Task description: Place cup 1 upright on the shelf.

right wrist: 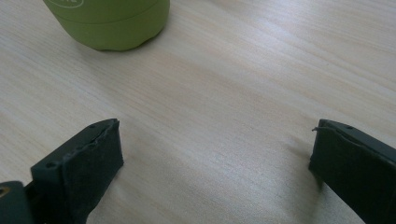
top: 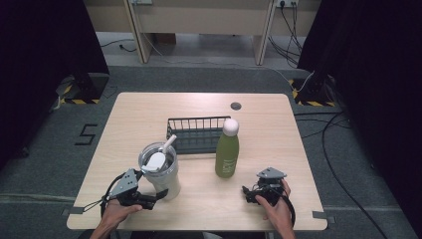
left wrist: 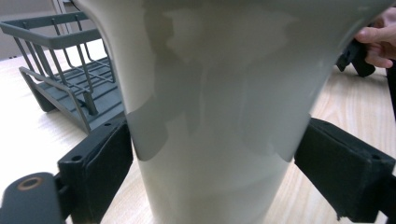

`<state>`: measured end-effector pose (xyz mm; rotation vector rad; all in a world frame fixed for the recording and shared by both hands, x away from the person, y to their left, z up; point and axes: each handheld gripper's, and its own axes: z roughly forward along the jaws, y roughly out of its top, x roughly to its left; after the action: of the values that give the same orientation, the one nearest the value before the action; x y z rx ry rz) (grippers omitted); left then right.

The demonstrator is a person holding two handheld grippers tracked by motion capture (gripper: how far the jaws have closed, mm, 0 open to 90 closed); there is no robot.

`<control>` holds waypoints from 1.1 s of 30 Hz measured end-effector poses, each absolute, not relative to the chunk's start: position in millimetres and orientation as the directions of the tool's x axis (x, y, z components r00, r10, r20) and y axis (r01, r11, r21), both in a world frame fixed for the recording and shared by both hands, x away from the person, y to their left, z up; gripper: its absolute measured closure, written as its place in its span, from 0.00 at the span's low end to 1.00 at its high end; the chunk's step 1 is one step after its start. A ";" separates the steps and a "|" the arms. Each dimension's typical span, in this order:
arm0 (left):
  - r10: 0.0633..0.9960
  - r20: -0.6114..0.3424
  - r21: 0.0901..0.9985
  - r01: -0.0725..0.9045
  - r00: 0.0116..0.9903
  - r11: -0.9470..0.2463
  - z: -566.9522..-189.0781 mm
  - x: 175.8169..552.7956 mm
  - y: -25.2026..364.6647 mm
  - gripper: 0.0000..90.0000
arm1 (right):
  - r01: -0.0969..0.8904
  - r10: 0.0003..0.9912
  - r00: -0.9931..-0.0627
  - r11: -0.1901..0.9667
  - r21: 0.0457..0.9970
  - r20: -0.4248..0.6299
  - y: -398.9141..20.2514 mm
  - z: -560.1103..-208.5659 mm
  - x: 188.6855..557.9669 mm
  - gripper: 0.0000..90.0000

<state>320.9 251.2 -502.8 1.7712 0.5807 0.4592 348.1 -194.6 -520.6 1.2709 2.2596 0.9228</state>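
Left gripper (top: 158, 195): jaws closed against the lower sides of the cup (top: 160, 172). Right gripper (top: 247, 193): jaws spread wide, bottle (top: 227, 149) ahead, apart.

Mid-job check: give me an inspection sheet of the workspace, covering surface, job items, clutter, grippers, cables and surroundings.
Surface: light wooden table, a round grommet near the far edge.
Job's things: white tumbler with lid and straw, upright; green bottle upright; dark wire basket behind them.
Clutter: nothing seen.
Grippers: left gripper has its jaws on both sides of the tumbler's lower body; right gripper open over bare table, short of the bottle.
Cables: several on the floor at right.
Surroundings: black curtains at both sides.
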 end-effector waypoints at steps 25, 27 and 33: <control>0.631 0.020 0.983 0.099 0.776 -0.153 -510.1 327.8 230.4 0.11 | 0.598 0.855 -0.518 0.376 0.708 -0.016 -194.4 -520.8 348.0 0.03; 0.631 0.020 0.984 0.098 0.776 -0.152 -510.2 327.8 230.4 0.11 | 0.602 0.858 -0.514 0.371 0.707 -0.012 -193.9 -520.8 347.7 0.03; 0.639 0.015 0.984 0.101 0.769 -0.145 -510.3 326.3 229.0 0.11 | 0.600 0.857 -0.516 0.373 0.707 -0.014 -194.0 -520.7 347.8 0.03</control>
<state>326.3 229.0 -510.3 1.6747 0.5928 0.5179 347.8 -194.0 -520.7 1.2677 2.2591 0.9255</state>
